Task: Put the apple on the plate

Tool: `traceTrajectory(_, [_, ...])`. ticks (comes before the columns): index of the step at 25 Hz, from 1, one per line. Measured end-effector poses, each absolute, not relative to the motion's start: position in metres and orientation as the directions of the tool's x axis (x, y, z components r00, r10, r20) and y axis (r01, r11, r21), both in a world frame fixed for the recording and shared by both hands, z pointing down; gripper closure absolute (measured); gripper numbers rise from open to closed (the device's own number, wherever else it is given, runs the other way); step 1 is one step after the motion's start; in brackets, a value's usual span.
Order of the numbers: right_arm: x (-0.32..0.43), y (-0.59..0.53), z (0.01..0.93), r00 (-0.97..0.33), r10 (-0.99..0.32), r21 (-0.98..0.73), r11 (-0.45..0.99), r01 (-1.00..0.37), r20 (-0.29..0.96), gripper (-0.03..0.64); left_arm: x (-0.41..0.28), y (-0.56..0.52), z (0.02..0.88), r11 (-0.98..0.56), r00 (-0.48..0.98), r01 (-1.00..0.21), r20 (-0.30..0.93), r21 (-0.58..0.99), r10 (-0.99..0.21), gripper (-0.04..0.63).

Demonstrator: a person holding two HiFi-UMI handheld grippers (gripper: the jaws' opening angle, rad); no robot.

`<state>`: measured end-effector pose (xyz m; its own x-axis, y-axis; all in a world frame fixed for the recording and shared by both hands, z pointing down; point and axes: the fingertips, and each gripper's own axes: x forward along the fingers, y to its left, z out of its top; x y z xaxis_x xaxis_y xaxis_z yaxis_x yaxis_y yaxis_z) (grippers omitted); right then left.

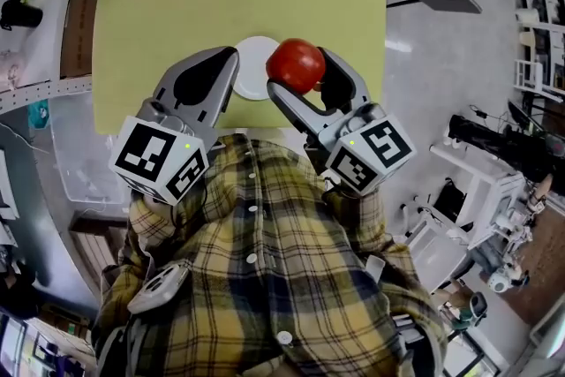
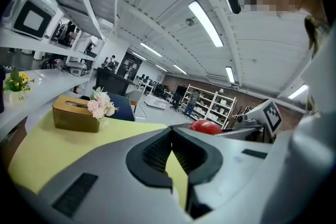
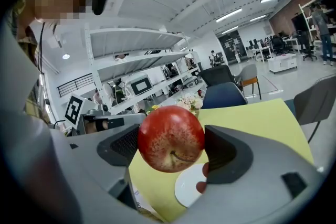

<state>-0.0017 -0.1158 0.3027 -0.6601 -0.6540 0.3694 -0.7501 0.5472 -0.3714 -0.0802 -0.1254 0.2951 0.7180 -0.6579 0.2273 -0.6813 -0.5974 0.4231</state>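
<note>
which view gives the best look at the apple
The right gripper view: the apple fills the middle, clamped between the right gripper's jaws, stem visible. The head view shows it from above, overlapping the plate's edge. The left gripper view catches only its red top.

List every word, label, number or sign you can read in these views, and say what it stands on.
No legible text anywhere.
On the cubes of the left gripper and right gripper: square black-and-white markers, patterns only, no words.
On the tag by the yellow flowers: too small to read.
On the apple and plate: no print visible.
</note>
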Motion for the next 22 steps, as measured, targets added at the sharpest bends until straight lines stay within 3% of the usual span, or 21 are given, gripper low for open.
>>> traceTrajectory(22, [-0.003,-0.122,0.403,-0.664,-0.548,-0.416,0.519,-0.747,0.509,0.247,-0.072,-0.138,0.383,-0.552,0.715,-0.693,0.343,0.464,-0.609,0.588])
